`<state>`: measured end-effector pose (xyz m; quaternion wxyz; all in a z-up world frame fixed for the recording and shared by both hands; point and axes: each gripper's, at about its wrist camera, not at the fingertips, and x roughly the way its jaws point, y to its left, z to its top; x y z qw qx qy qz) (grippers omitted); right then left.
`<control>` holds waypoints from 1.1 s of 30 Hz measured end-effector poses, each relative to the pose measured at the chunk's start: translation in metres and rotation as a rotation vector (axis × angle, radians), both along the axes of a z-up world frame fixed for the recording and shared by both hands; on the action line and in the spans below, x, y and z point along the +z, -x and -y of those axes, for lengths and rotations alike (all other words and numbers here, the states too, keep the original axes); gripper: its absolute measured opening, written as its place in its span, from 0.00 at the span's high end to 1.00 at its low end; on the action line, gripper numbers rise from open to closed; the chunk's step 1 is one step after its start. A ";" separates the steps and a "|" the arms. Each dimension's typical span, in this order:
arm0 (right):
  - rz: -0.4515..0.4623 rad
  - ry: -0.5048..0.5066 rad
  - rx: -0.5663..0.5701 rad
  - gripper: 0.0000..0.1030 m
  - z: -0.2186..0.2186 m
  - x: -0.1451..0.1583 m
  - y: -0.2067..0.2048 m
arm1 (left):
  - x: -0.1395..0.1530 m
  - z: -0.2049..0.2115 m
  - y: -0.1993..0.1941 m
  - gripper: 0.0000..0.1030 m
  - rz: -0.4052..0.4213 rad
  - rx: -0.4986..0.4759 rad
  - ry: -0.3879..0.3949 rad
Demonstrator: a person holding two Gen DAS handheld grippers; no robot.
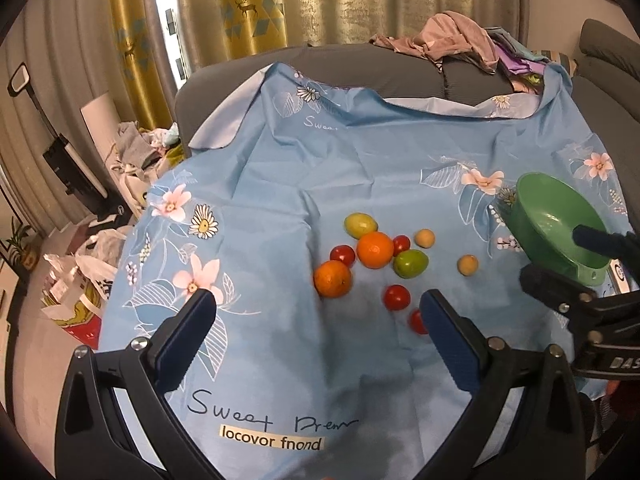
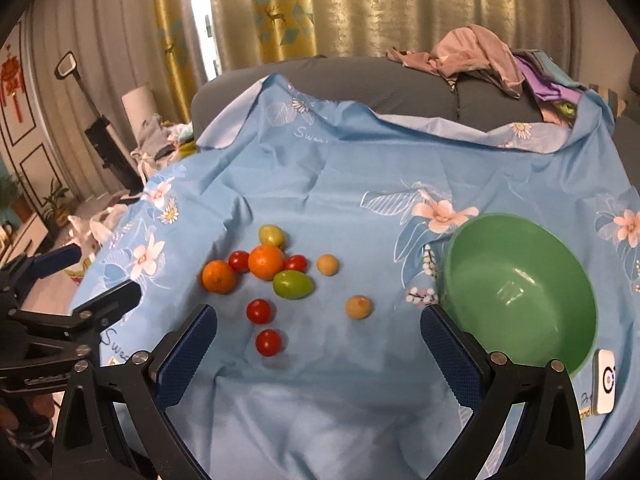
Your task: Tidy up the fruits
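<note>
Fruits lie in a loose cluster on the blue floral cloth (image 1: 280,168): two oranges (image 1: 375,249) (image 2: 265,262), two green fruits (image 1: 410,263) (image 2: 292,284), several small red tomatoes (image 1: 397,297) (image 2: 258,311) and two tan round fruits (image 1: 467,265) (image 2: 359,307). An empty green bowl (image 2: 520,292) stands to the right of them; it also shows in the left wrist view (image 1: 560,224). My left gripper (image 1: 316,312) is open and empty, near side of the cluster. My right gripper (image 2: 318,328) is open and empty, between fruits and bowl; its fingers (image 1: 560,292) show in the left view.
A small white device (image 2: 605,386) lies by the bowl's near right. A grey sofa (image 2: 400,80) with a pile of clothes (image 2: 480,56) stands behind the cloth. Bags and clutter (image 1: 80,272) sit on the floor to the left. Curtains hang at the back.
</note>
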<state>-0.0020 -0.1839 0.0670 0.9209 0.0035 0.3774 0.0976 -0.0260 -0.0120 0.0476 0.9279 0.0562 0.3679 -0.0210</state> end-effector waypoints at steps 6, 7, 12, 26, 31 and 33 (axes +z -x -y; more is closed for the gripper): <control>0.034 -0.008 0.019 0.00 -0.002 0.007 0.009 | 0.004 0.001 -0.001 0.01 0.009 0.010 -0.014; 0.033 -0.008 0.022 0.00 -0.002 0.007 0.008 | 0.005 0.002 -0.001 0.01 0.010 0.010 -0.015; 0.047 0.004 0.030 0.00 -0.003 0.008 0.012 | 0.006 0.003 -0.001 0.01 0.011 0.009 -0.016; 0.038 0.017 0.046 0.00 -0.005 0.009 0.013 | 0.008 0.005 0.001 0.01 0.009 0.008 -0.012; 0.039 0.017 0.047 0.00 -0.005 0.008 0.014 | 0.007 0.005 0.001 0.01 0.008 0.007 -0.009; 0.038 0.018 0.047 0.00 -0.005 0.008 0.014 | 0.008 0.006 0.002 0.01 0.007 0.008 -0.009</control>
